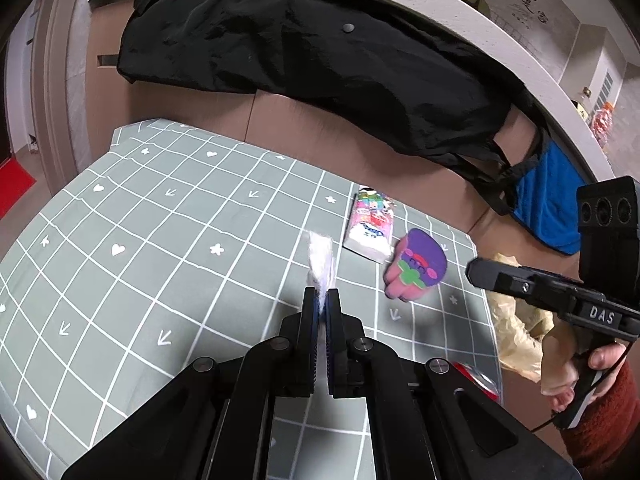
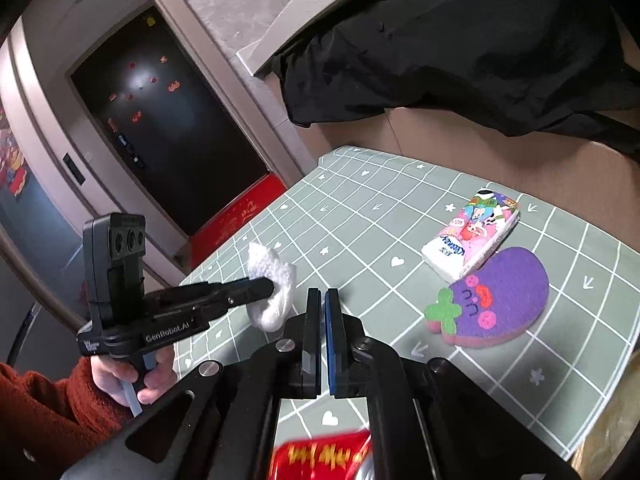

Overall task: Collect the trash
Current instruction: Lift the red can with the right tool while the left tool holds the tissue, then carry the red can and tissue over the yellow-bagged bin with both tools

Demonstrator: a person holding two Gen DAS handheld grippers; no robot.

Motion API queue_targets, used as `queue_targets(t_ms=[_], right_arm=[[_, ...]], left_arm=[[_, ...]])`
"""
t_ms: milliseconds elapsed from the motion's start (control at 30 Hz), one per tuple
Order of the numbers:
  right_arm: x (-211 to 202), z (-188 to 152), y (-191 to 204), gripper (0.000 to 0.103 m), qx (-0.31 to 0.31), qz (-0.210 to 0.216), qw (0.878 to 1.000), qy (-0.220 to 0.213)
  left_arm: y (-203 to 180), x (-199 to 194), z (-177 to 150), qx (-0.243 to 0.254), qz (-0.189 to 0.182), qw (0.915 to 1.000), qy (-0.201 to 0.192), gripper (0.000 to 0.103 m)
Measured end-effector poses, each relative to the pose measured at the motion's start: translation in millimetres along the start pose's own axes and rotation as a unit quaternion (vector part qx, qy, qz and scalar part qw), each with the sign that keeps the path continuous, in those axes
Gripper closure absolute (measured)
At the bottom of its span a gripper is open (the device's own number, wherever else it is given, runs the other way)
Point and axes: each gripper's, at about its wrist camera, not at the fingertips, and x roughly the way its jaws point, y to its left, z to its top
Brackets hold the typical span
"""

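Tissue (image 1: 320,258), a crumpled white wad, is pinched between the pressed-together fingers of the left gripper (image 1: 321,300) and held above the green checked tablecloth (image 1: 160,240). Beside it, the right gripper (image 2: 322,298) has its fingers closed with nothing between them. Ahead of both, to the right, lie a tissue pack (image 2: 472,236) and a purple sponge (image 2: 496,300), just beside each other.

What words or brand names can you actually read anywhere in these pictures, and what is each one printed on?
"DAS": on the right gripper, seen from the left wrist.
"GenRobot.AI": on the left gripper, seen from the right wrist.
"Kleenex": blue script on the tissue pack, small, partly legible.
Yellow characters on the red packet: too blurred.
Wall writing: Chinese characters, too small to read.
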Motion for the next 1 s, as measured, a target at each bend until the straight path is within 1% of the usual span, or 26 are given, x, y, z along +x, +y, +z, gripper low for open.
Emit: queue_targets(t_ms=[33, 67, 100, 133, 200, 300, 400, 500, 567, 700, 833, 900, 1000], right_arm=[[-3.3, -2.8, 3.3, 0.097, -0.008, 0.0, 1.0, 0.004], [-7.2, -7.0, 7.8, 0.095, -0.019, -0.006, 1.0, 0.011], [-12.0, -13.3, 13.2, 0.085, -0.033, -0.018, 0.999, 0.019], [-15.7, -18.2, 16.9, 0.072, -0.043, -0.026, 0.998, 0.025], [-25.2, -35.6, 24.1, 0.067, -0.067, -0.038, 0.996, 0.036], [-33.4, -65.2, 28.3, 0.067, -0.09, -0.075, 0.992, 0.055], [-35.5, -90.0, 23.7, 0.067, -0.103, -0.106, 0.987, 0.063], [-30.6, -107.1, 14.1, 0.067, -0.097, -0.133, 0.984, 0.065], [-26.2, -112.9, 5.4, 0.067, -0.086, -0.144, 0.984, 0.063], [-19.8, -112.2, -9.4, 0.066, -0.042, -0.119, 0.991, 0.051], [-6.4, -110.1, -19.3, 0.063, -0.002, -0.089, 0.994, 0.057], [-5.4, -110.5, -19.4, 0.066, 0.003, -0.082, 0.995, 0.048], [-10.2, -108.4, -22.8, 0.075, 0.022, -0.066, 0.997, 0.026]], left_arm=[[-2.5, -2.5, -2.2, 0.001, 0.0, 1.0, -0.001, 0.101], [-6.3, -7.3, -6.2, 0.004, -0.003, 1.0, -0.001, 0.101], [-8.7, -9.9, -8.5, 0.005, -0.005, 1.0, 0.0, 0.101], [-12.4, -14.2, -13.0, 0.008, -0.009, 0.9999, 0.001, 0.101], [-22.0, -22.4, -25.2, 0.014, -0.016, 0.9998, 0.005, 0.101], [-37.7, -32.1, -50.9, 0.022, -0.024, 0.9992, 0.021, 0.101], [-46.7, -35.7, -73.6, 0.019, -0.037, 0.9981, 0.046, 0.101], [-56.6, -33.7, -90.8, 0.024, -0.034, 0.9971, 0.063, 0.101], [-61.3, -29.9, -97.2, 0.027, -0.03, 0.9968, 0.069, 0.101], [-69.1, -22.5, -104.3, 0.037, -0.026, 0.9957, 0.08, 0.101], [-70.7, -14.7, -108.0, 0.045, -0.018, 0.9948, 0.089, 0.101], [-68.7, -8.9, -109.4, 0.046, -0.012, 0.9945, 0.094, 0.101], [-59.8, -4.2, -108.6, 0.038, -0.002, 0.9948, 0.094, 0.101]])
